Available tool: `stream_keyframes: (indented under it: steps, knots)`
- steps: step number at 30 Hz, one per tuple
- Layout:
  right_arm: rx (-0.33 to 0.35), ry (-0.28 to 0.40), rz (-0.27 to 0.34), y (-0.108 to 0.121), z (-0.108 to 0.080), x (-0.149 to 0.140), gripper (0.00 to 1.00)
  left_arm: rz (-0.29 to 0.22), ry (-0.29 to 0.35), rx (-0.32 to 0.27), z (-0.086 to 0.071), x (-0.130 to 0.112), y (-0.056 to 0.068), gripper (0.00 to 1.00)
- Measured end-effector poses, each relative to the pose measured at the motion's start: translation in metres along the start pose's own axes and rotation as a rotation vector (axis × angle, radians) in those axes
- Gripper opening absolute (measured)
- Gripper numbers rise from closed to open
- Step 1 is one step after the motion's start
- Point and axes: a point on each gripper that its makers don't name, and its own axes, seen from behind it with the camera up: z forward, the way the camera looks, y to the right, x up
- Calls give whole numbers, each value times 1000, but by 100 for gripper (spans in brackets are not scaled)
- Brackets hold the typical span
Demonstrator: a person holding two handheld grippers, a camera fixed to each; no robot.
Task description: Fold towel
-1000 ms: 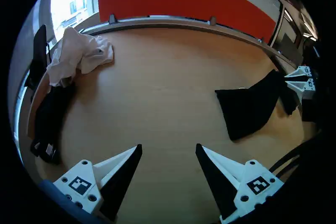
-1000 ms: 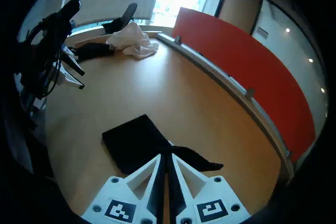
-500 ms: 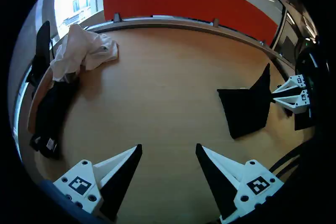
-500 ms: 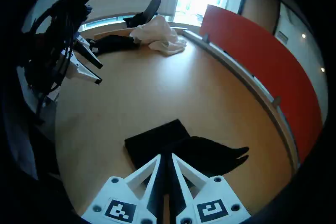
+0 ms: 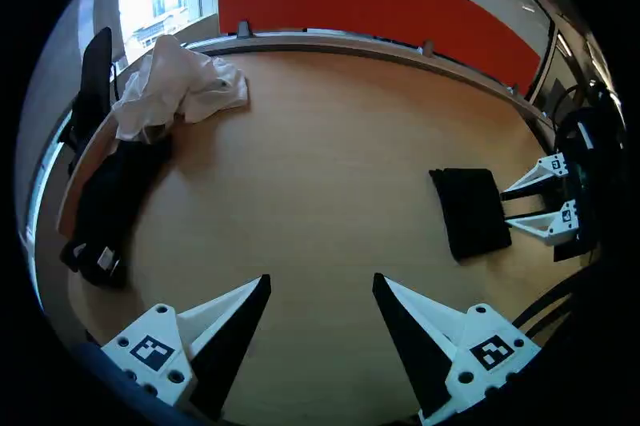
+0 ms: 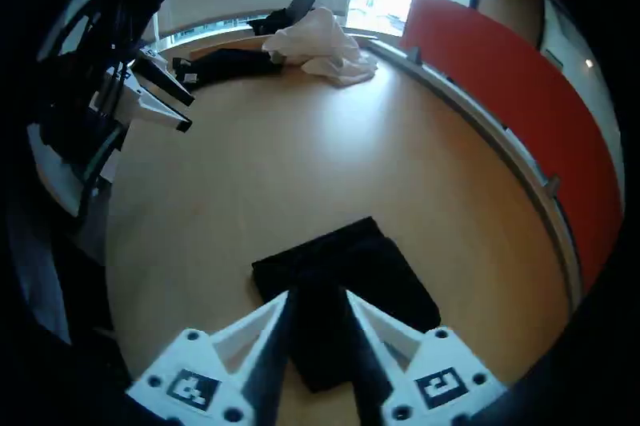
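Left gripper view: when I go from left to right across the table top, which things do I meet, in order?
White cloth pile → folded black towel → right gripper, with its fingers open at the towel's right edge.

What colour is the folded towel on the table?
Black; the towel shows best in the right gripper view.

Folded fabric towel [image 6: 352, 282] is plain black, and the wooden tabletop [image 5: 320, 162] is warm orange-tan. In the left gripper view, the long divider panel [image 5: 360, 2] at 12 o'clock is solid red. At 10 o'clock the crumpled cloth heap [image 5: 180, 86] is white, with a limp black garment [image 5: 112, 194] below it. Left gripper [image 5: 320, 276] and right gripper [image 6: 318, 294] are white with black fingers and black-and-white square markers.
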Motion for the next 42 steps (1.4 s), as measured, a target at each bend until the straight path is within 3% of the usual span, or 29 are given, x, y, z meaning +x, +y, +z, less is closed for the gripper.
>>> stream_keyframes:
  steps: [2, 5, 16, 42]
  knots:
    - [-3, 0, 12, 1, 0, -1, 73, -2, 0, 1, 0, 0, -1, 94]
    - [-3, 2, 24, 2, -2, -2, 74, -2, 1, 0, 0, 1, -1, 94]
    - [-15, -17, 44, 4, -8, -17, 75, 5, 1, -5, 1, 2, 2, 95]
    - [-51, -136, 157, 4, -12, -107, 73, 17, 3, -1, 1, 5, 4, 95]
